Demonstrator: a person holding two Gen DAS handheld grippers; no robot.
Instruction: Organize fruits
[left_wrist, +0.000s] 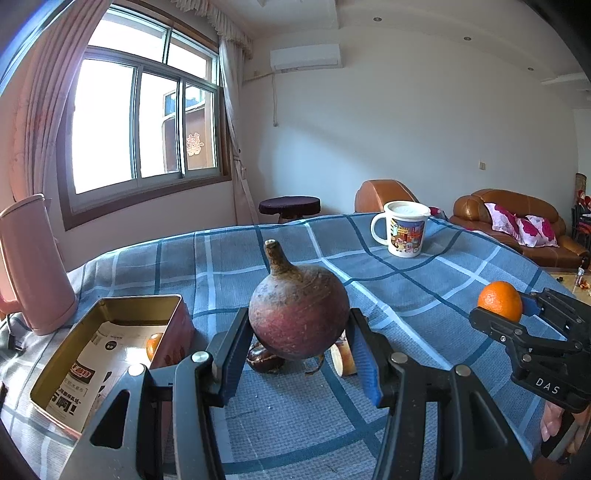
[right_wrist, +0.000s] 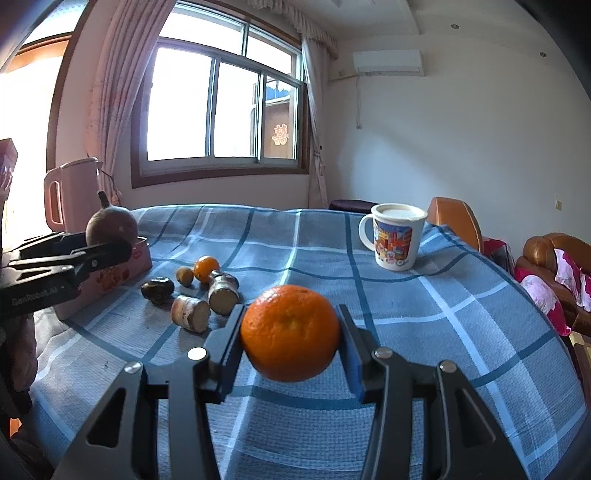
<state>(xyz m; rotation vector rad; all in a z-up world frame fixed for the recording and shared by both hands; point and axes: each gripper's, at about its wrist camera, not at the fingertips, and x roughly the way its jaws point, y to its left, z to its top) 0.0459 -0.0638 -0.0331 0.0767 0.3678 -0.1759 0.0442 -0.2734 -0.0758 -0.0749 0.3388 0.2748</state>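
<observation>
Two fruits are lifted at once, one in each gripper. The left gripper (left_wrist: 299, 343) pinches a round reddish-brown fruit (left_wrist: 298, 317) by its sides, stem up, so it hangs clear of the blue checked desk (left_wrist: 406, 295). The open tin box (left_wrist: 110, 332) sits just to that gripper's left, with an orange piece already inside, likely the place for the fruit. The right gripper (right_wrist: 290, 343) clamps an orange (right_wrist: 290, 332) at its widest part, raised off the cloth. Ahead and left of it lie a small orange (right_wrist: 206, 267), a dark chestnut-like piece (right_wrist: 158, 289) and two cut stubs (right_wrist: 190, 313), still unsorted.
</observation>
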